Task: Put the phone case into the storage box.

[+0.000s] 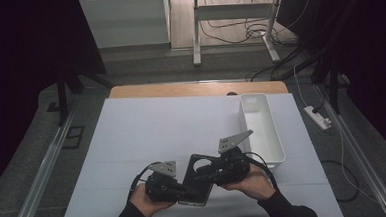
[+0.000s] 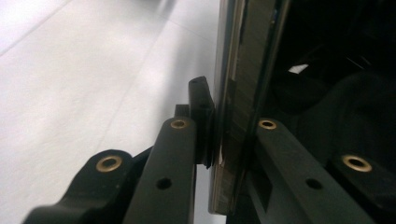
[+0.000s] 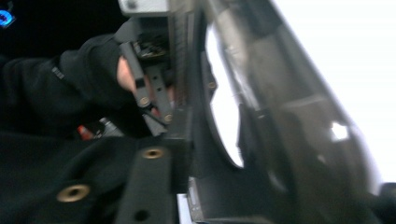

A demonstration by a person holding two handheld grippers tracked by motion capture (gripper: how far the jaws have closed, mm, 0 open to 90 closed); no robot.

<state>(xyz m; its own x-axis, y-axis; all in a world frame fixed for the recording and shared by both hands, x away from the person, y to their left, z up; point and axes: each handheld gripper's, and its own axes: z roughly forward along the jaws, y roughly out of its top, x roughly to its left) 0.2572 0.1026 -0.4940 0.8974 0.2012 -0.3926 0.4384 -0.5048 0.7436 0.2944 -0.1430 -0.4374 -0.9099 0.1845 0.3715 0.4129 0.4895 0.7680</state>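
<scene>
Left claw (image 1: 185, 191) pinches a flat, glossy black phone case (image 1: 197, 181); right claw (image 1: 209, 171) straddles it, part-spread.

We see black sleeves (image 1: 286, 208), black grippers (image 1: 172, 187) with brass rivets (image 2: 179, 123), grey three-cornered plates (image 1: 233, 141) and looping black cables (image 1: 139, 175).

Dim room with dark corners; both gripper views blurred, whites overexposed.

Items counted on the table: one dark flat case (image 1: 197, 181) with a round cut-out, one white rectangular bin (image 1: 262, 130), one white table covering (image 1: 152, 135). Two hand-held grippers were present, left (image 1: 185, 191) and right (image 1: 207, 172).
</scene>
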